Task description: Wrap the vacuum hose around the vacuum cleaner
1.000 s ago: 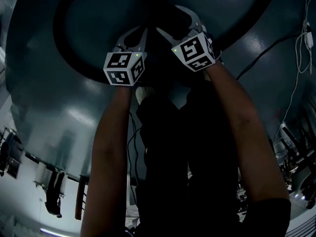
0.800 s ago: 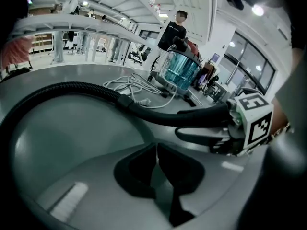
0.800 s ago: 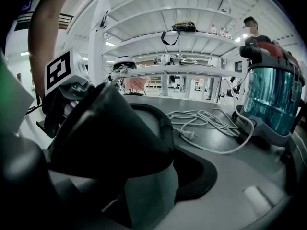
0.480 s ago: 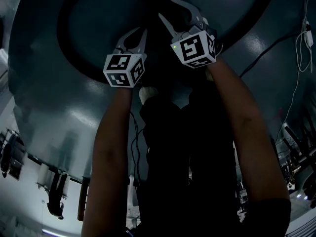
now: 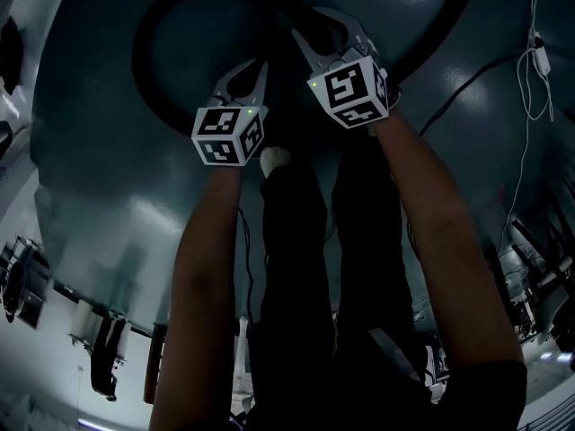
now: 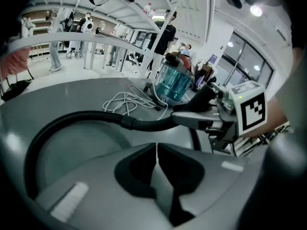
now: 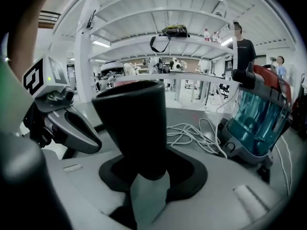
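A black vacuum hose (image 5: 148, 70) loops across the grey floor in the head view. Its flared black end (image 7: 136, 123) stands between the jaws of my right gripper (image 7: 148, 186), which are closing and touch it on both sides. In the left gripper view the right gripper (image 6: 192, 116) holds that end, and the hose (image 6: 72, 121) curves away to the left. My left gripper (image 6: 156, 147) is shut on nothing, just left of the right gripper (image 5: 316, 27). The vacuum cleaner (image 7: 256, 123), with a teal canister and red top, stands beyond on the right.
A loose white cable (image 7: 192, 131) lies in coils on the floor beside the vacuum cleaner. Another cable (image 5: 530, 106) trails down the right of the head view. White shelving (image 7: 158, 42) and people stand in the background.
The right gripper's jaws have come in from wide apart onto the hose end. Both grippers stay close together; the view has shifted slightly and the hose loop shows further right.
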### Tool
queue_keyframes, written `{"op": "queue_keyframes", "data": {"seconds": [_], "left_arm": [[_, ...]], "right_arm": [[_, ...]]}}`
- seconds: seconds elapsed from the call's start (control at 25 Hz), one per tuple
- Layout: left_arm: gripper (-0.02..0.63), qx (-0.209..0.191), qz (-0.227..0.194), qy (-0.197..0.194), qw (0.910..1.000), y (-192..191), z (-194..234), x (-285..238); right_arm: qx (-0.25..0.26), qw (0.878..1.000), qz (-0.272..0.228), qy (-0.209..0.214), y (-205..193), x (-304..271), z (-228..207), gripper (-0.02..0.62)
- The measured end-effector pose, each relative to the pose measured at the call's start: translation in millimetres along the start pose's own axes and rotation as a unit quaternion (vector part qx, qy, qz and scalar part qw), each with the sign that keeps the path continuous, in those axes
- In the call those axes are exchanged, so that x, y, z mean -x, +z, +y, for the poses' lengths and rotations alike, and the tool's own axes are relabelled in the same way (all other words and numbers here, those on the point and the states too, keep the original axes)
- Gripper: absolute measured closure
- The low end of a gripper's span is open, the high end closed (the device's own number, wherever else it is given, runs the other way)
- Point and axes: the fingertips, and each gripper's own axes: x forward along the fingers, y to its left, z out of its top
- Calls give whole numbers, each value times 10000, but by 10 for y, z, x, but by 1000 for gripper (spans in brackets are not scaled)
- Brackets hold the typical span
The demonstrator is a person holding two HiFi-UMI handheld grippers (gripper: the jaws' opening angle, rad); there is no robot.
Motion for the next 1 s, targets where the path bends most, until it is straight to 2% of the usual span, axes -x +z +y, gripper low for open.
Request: {"op": "queue_keyframes", "data": {"seconds": [0.24,0.4,0.52,0.76,1.0], "left_arm": [[589,-102,-108,-58,9999,499,-368,404],[592,-116,-219,32,9997,864,-584,768],[595,-271,-255,76,9993,1130,-796,1063],[595,-345,-584,-4,9977,1731,-1251,1572],[595,-465,-822,-86,9955,2169,-1710,2192]], "right_arm": [[-244,9997,56,-29,521,532,-153,451],[-397,9991,62,-115,892,989,-210,451],[-450,9988,76,-178,1190,1367,-265,453],[-320,9991,-9,-289,1831,2026,-515,453],[17,9996,14,-284,2476,2690,-522,453]]}}
